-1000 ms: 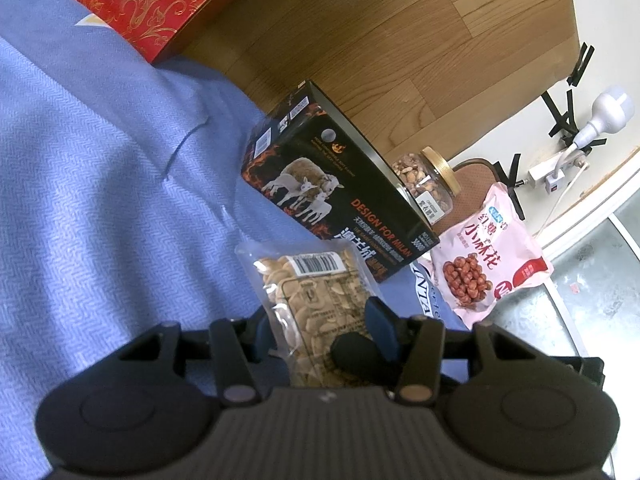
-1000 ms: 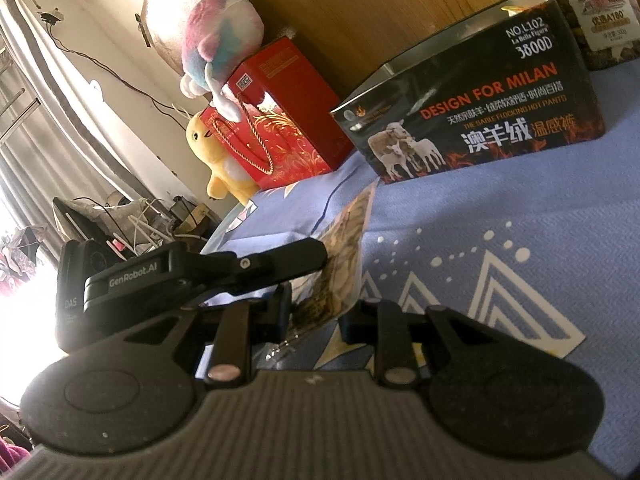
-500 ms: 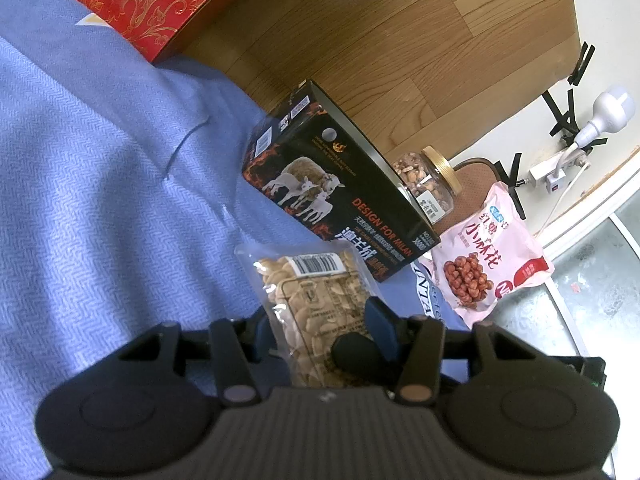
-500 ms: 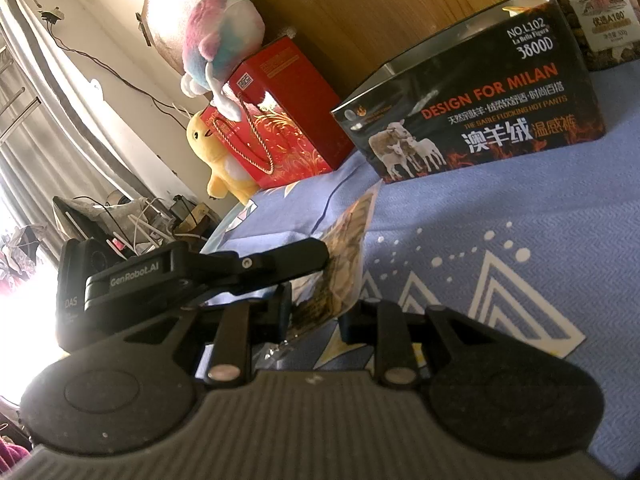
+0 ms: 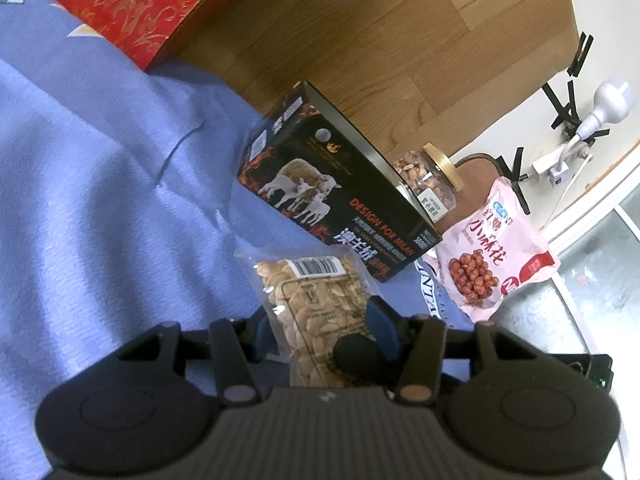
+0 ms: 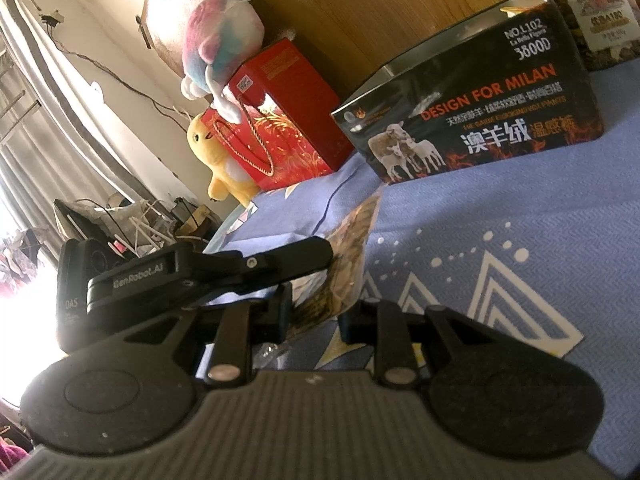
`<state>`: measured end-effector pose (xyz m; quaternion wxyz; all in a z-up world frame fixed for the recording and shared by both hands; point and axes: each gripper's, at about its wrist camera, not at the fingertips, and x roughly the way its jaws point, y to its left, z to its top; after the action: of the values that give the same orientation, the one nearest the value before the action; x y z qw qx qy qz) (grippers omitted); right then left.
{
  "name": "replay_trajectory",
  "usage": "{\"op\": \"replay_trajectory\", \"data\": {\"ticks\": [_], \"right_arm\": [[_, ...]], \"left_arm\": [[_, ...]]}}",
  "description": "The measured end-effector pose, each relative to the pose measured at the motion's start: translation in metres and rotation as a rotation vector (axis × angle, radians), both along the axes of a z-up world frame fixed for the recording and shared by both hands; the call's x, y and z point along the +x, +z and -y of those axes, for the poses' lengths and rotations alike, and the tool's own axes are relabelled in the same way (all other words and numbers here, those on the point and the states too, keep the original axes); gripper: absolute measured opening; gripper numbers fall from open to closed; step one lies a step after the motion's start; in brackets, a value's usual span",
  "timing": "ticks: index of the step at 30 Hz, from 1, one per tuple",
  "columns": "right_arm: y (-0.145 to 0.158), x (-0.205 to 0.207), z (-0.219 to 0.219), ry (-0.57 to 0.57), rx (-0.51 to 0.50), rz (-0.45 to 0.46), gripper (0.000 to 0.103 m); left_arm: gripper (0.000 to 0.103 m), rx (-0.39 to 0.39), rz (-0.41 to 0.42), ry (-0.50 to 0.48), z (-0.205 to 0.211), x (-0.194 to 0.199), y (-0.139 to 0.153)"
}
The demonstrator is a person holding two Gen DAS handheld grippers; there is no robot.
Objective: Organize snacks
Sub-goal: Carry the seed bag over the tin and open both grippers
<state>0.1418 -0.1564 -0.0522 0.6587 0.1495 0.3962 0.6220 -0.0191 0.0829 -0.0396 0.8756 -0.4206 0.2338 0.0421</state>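
Note:
A clear bag of pale seeds (image 5: pixel 316 304) with a barcode label is held above the blue bedspread (image 5: pixel 100 200). My left gripper (image 5: pixel 320 324) is shut on the bag's lower part. In the right wrist view the bag (image 6: pixel 352 248) stands edge-on, and my right gripper (image 6: pixel 316 320) sits around its lower end with jaws apart; the left gripper's body (image 6: pixel 200 272) crosses in front. A black sheep-print box (image 5: pixel 340 196) stands beyond, with a jar of nuts (image 5: pixel 428 176) and a pink peanut bag (image 5: pixel 492 248) to its right.
A red gift bag (image 5: pixel 140 4) stands at the far left against a wooden headboard (image 5: pixel 380 40). Plush toys (image 6: pixel 220 52) sit on and beside the red bag (image 6: pixel 288 120). The black box (image 6: pixel 472 120) stands ahead on the right. A lamp and cables are at the right wall.
Almost nothing has moved. The bag of seeds stays in the left gripper, shifted very slightly.

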Motion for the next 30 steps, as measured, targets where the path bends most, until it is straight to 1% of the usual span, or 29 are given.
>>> {"op": "replay_trajectory", "data": {"ticks": [2,6,10,13,15,16,18,19,20,21,23,24,25,26,27,28,30], "right_arm": [[0.004,0.003,0.004,-0.011,0.012,-0.005,0.026],[0.021,0.021,0.009,-0.042,0.062,-0.010,0.026],[0.051,0.053,0.004,-0.088,0.096,0.044,0.026],[0.069,0.085,-0.014,-0.128,0.090,0.067,0.026],[0.072,0.103,-0.030,-0.148,0.072,0.064,0.026],[0.073,0.110,-0.039,-0.155,0.055,0.073,0.026],[0.072,0.119,-0.060,-0.154,-0.005,0.111,0.030],[0.070,0.121,-0.069,-0.155,-0.034,0.131,0.031],[0.068,0.121,-0.077,-0.159,-0.062,0.154,0.035],[0.067,0.122,-0.083,-0.163,-0.093,0.178,0.045],[0.066,0.122,-0.087,-0.187,-0.137,0.218,0.056],[0.066,0.121,-0.084,-0.211,-0.139,0.227,0.059],[0.066,0.121,-0.076,-0.238,-0.131,0.226,0.060],[0.066,0.121,-0.067,-0.258,-0.122,0.218,0.062],[0.066,0.119,-0.056,-0.267,-0.101,0.218,0.061],[0.068,0.114,-0.046,-0.269,-0.076,0.229,0.061],[0.073,0.096,-0.020,-0.317,-0.064,0.262,0.064]], "left_arm": [[0.049,0.008,-0.005,-0.008,0.002,0.005,0.008],[0.048,0.072,-0.004,-0.046,0.003,0.030,0.043],[0.050,0.144,0.020,-0.089,-0.003,0.074,0.084],[0.052,0.195,0.013,-0.085,-0.013,0.110,0.101],[0.055,0.237,0.001,-0.066,-0.019,0.128,0.104],[0.056,0.258,-0.018,-0.045,-0.023,0.138,0.102],[0.057,0.285,-0.061,-0.011,-0.029,0.148,0.097],[0.059,0.297,-0.088,0.011,-0.033,0.152,0.092],[0.060,0.304,-0.106,0.027,-0.036,0.154,0.089],[0.060,0.312,-0.121,0.039,-0.038,0.154,0.086],[0.063,0.336,-0.128,0.053,-0.039,0.148,0.086],[0.069,0.353,-0.120,0.060,-0.037,0.142,0.089],[0.075,0.377,-0.105,0.070,-0.034,0.135,0.092],[0.076,0.404,-0.093,0.081,-0.031,0.127,0.097],[0.076,0.420,-0.086,0.086,-0.027,0.120,0.102],[0.076,0.419,-0.080,0.084,-0.024,0.111,0.105],[0.076,0.399,-0.067,0.063,-0.016,0.094,0.113]]}}
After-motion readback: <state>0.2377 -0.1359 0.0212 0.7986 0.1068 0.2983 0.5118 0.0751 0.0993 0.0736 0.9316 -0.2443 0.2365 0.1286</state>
